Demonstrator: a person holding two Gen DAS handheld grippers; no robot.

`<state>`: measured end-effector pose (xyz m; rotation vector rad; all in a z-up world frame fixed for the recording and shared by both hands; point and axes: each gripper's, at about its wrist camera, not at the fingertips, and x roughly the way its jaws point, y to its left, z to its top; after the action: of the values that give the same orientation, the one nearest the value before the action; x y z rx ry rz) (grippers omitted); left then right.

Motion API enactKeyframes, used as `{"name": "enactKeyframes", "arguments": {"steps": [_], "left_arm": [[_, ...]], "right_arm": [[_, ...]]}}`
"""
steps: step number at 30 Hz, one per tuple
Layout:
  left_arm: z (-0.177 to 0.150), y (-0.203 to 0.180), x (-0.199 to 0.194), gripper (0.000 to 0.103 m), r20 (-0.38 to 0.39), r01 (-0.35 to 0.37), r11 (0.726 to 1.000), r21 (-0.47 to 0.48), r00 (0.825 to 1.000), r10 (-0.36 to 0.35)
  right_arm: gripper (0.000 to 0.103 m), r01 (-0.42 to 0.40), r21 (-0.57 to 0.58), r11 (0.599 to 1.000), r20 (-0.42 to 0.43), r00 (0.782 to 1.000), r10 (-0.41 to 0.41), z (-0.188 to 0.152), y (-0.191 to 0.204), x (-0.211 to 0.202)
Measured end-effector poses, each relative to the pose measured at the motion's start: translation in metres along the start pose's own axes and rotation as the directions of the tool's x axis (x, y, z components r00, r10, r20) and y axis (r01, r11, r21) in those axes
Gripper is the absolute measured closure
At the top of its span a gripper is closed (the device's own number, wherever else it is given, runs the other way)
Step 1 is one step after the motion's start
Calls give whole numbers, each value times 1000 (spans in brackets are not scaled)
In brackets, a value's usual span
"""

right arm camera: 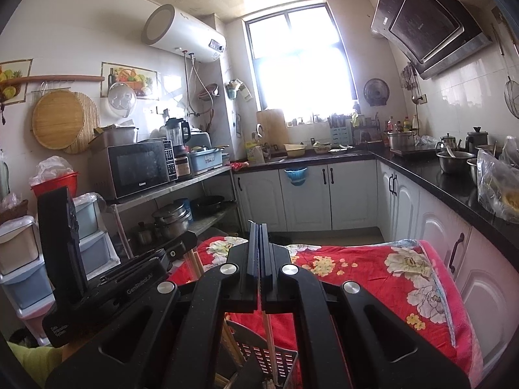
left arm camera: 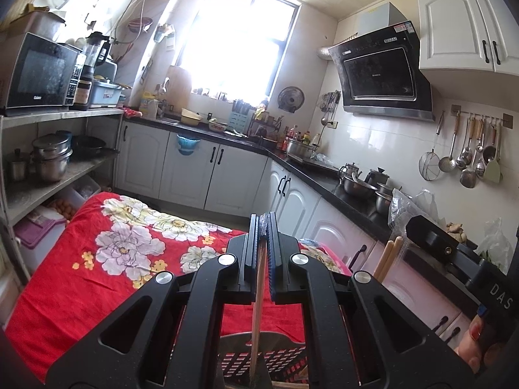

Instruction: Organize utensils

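Note:
My left gripper [left arm camera: 263,223] is shut on wooden chopsticks [left arm camera: 258,308] that hang down into a grey slotted utensil basket [left arm camera: 275,359] at the bottom of the left wrist view. My right gripper [right arm camera: 259,227] is shut on another pair of chopsticks [right arm camera: 269,337], which reach down into the same basket [right arm camera: 279,359]. In the left wrist view the right gripper's body [left arm camera: 454,253] shows at the right with chopstick ends [left arm camera: 389,253] sticking out. In the right wrist view the left gripper's body [right arm camera: 97,278] shows at the left.
The basket stands on a table under a red flowered cloth [left arm camera: 107,259], which also shows in the right wrist view [right arm camera: 373,275]. White cabinets with a black counter [left arm camera: 324,181] run along the right, holding pots. A metal shelf [left arm camera: 58,168] with pots and a microwave is at left.

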<state>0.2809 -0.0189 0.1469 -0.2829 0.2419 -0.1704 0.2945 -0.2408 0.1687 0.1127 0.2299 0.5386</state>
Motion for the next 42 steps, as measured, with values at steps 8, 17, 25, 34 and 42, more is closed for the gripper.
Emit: {"name": "enactKeyframes", "arguments": {"steps": [8, 17, 25, 34, 42], "left_arm": [[-12, 0, 0, 101, -16, 14, 1000, -3, 1000, -14], [-25, 1, 2, 101, -51, 28, 999, -16, 998, -29], [-31, 4, -2, 100, -65, 32, 999, -25, 997, -33], [-35, 10, -8, 101, -82, 32, 999, -44, 996, -35], [-36, 12, -18, 100, -99, 39, 998, -56, 994, -45]], "right_arm": [[102, 14, 15, 1000, -17, 1000, -14, -15, -7, 3], [102, 24, 35, 999, -30, 999, -23, -28, -14, 0], [102, 31, 70, 997, -32, 999, -29, -38, -19, -12], [102, 46, 107, 993, -44, 998, -42, -49, -26, -28], [102, 65, 139, 988, -72, 996, -56, -60, -33, -38]]}}
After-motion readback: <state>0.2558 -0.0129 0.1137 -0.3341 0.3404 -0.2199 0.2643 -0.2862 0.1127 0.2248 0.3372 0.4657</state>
